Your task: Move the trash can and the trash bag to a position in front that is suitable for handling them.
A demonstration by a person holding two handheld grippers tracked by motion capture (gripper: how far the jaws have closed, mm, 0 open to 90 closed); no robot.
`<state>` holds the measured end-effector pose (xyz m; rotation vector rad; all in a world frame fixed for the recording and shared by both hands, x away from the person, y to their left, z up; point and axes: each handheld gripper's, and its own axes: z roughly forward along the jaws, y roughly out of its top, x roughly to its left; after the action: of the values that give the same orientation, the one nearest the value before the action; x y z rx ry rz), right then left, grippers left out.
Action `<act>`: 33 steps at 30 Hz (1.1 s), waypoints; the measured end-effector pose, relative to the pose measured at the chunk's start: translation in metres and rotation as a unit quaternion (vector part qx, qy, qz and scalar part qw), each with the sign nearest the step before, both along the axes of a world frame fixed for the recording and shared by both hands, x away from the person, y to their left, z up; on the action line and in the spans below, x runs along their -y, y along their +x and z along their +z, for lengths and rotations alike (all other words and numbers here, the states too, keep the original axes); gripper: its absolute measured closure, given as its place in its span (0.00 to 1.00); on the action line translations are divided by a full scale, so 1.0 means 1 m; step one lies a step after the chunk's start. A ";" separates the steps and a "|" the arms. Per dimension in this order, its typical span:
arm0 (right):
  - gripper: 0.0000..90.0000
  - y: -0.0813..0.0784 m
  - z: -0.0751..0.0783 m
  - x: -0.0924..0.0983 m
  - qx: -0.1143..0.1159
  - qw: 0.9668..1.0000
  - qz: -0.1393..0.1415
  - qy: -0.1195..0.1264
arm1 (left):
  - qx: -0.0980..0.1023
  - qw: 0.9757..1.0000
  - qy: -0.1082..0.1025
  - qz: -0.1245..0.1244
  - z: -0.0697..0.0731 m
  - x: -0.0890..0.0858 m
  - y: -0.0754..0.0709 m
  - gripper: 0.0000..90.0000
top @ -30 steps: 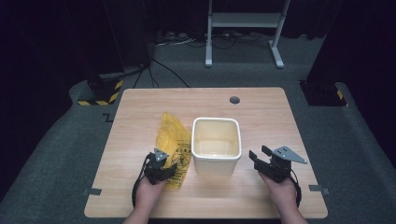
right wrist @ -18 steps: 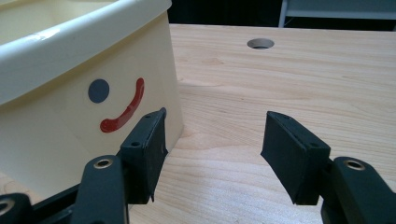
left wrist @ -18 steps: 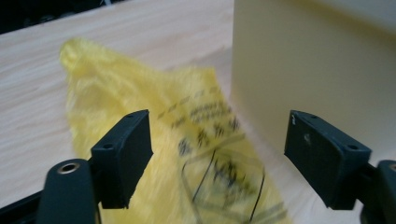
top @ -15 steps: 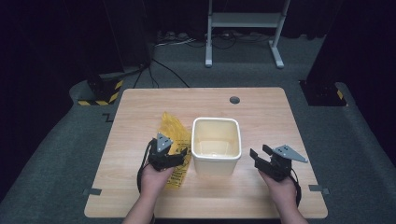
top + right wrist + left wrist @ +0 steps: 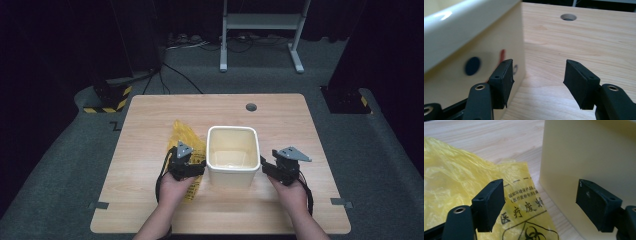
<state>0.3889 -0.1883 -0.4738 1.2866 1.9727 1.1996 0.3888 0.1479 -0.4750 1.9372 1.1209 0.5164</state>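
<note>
One cream plastic bin (image 5: 233,155) stands upright near the middle of the wooden table (image 5: 150,115), its mouth open to the ceiling; one yellow biohazard bag (image 5: 186,137) lies flat on the tabletop just to its left, touching or almost touching the bin's base; two grippers flank the bin, one on each side.

The left gripper (image 5: 192,167) hangs over the bag's near end, close beside the bin's left wall; its jaws have just been opening and now stand wide apart with nothing pinched between them. The right gripper (image 5: 267,170) sits just off the bin's right wall, jaws likewise parted and clamped on nothing.

The high view gives the bin's pale inside, the single round cable hole (image 5: 251,107) at the table's far edge and the metal stand (image 5: 260,30) on the floor beyond; the left gripper view (image 5: 540,195) adds the bag's black print, Chinese characters and part of a biohazard ring, with the bag's corner lying under the gap; the right gripper view (image 5: 537,75) reveals a dark blue dot (image 5: 472,65) and a red mark on the bin's side, its left jaw close against that wall's corner, whether touching I cannot tell.
</note>
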 end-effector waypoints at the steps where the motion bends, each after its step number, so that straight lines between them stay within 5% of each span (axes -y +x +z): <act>1: 0.45 -0.001 0.000 -0.002 0.000 1.000 0.003 -0.002 | -0.001 1.000 -0.001 -0.002 0.000 0.001 -0.002 0.26; 13: 0.49 -0.009 0.005 -0.001 0.008 1.000 0.006 -0.027 | -0.001 1.000 0.020 -0.007 0.006 0.010 -0.017 0.24; 17: 0.47 -0.018 0.007 0.006 0.012 0.999 -0.004 -0.036 | -0.008 1.000 0.029 -0.007 0.013 -0.011 -0.024 0.21; 19: 0.47 -0.024 0.009 0.018 0.015 0.999 -0.019 -0.030 | -0.004 0.999 0.035 0.004 0.015 -0.034 -0.031 0.20; 23: 0.48 -0.032 0.003 0.030 0.029 0.999 -0.037 -0.027 | -0.005 0.999 0.025 0.026 0.001 -0.056 -0.037 0.20; 24: 0.47 -0.033 -0.002 0.036 0.024 0.998 -0.051 -0.010 | -0.012 0.999 0.032 0.024 -0.006 -0.063 -0.037 0.21; 27: 0.47 -0.031 -0.004 0.038 0.014 0.998 -0.053 -0.001 | -0.015 0.999 0.034 0.027 -0.007 -0.070 -0.036 0.21; 29: 0.47 -0.028 -0.008 0.042 0.019 0.998 -0.047 -0.021 | -0.022 0.999 0.017 0.043 -0.007 -0.079 -0.035 0.22; 33: 0.47 -0.027 -0.013 0.044 0.008 0.999 -0.038 -0.027 | -0.029 0.999 0.005 0.037 -0.007 -0.078 -0.034 0.23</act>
<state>0.3622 -0.2323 -0.4863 1.3096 1.9147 1.1101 0.3544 0.2255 -0.4816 1.9357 1.2328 0.5102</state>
